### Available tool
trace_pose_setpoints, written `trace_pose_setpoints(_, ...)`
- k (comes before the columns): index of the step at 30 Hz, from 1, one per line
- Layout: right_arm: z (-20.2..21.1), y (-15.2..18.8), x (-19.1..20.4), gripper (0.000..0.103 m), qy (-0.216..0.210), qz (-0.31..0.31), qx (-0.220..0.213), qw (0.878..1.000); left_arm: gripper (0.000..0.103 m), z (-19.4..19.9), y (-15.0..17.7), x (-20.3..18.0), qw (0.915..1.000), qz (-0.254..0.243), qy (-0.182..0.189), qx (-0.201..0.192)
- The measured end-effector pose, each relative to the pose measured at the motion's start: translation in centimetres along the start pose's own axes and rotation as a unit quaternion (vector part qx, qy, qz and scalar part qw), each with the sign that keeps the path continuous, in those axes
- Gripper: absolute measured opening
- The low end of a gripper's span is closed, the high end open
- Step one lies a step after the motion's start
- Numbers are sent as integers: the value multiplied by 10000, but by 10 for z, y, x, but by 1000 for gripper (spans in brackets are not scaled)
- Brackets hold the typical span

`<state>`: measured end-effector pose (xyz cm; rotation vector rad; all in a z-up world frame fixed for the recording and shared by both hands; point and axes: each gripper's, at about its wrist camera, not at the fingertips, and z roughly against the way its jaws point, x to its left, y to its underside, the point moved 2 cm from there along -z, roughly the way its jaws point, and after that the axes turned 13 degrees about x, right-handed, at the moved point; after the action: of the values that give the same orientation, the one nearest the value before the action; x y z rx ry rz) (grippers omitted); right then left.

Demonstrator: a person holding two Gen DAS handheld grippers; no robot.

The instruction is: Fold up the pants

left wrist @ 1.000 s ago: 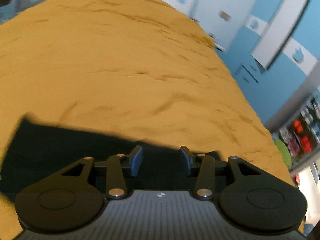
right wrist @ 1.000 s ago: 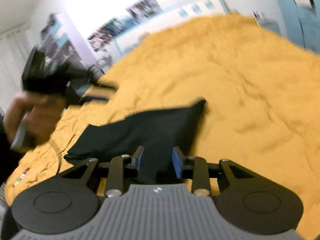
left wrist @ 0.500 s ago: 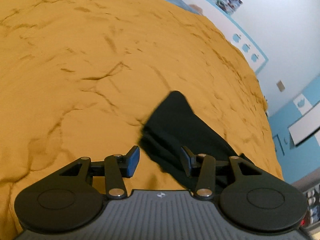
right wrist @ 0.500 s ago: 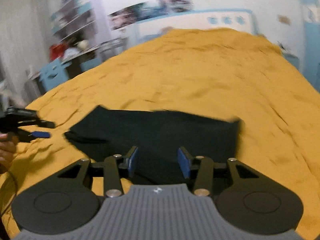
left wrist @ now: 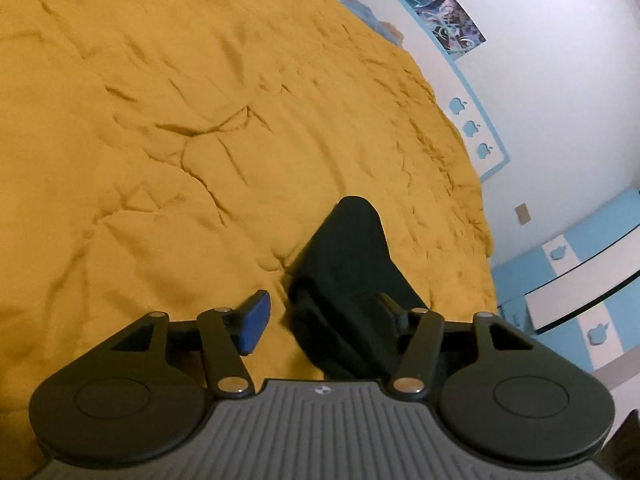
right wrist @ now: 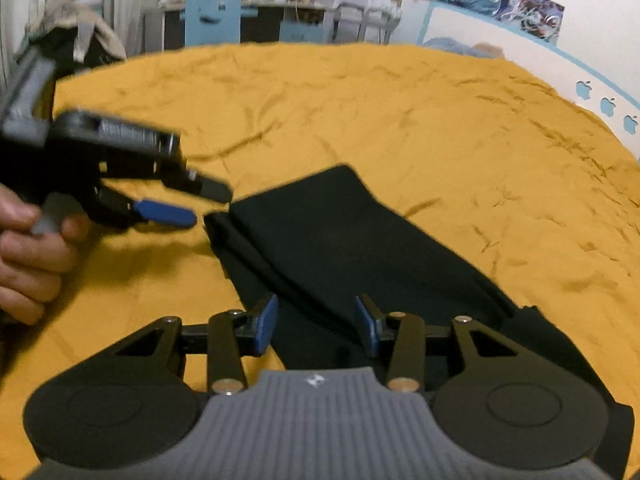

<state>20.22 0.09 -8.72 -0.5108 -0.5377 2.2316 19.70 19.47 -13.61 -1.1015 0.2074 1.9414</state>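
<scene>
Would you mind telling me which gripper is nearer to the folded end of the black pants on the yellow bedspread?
Left. The left gripper hovers open just beside the folded end of the black pants; the right gripper is open over their middle, further along.

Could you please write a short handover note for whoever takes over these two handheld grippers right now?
Left gripper: jaws open and just widened, holding nothing, poised at the near end of the black pants.
Right gripper: jaws open, just narrowed a little, above the pants, gripping nothing.
Pants: lying on the yellow bedspread as a long narrow strip, layers stacked.
Done: apparently folded lengthwise.
Left: probably fold the strip end to end, then smooth.
</scene>
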Motion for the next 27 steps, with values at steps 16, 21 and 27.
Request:
trace_pose_setpoints(16, -61, -7, 9, 42, 615, -676, 959, 9912, 68, -40, -5, -5, 9995, -188, 1, 251)
trace_pose_setpoints(21, -56, -3, 7, 41, 565, -723, 946, 9913, 66, -43, -6, -7, 9994, -222, -43, 279)
trace_pose_setpoints(27, -59, -4, 4, 41, 527, -765, 933, 9913, 53, -45, -8, -6, 9994, -121, -130, 282)
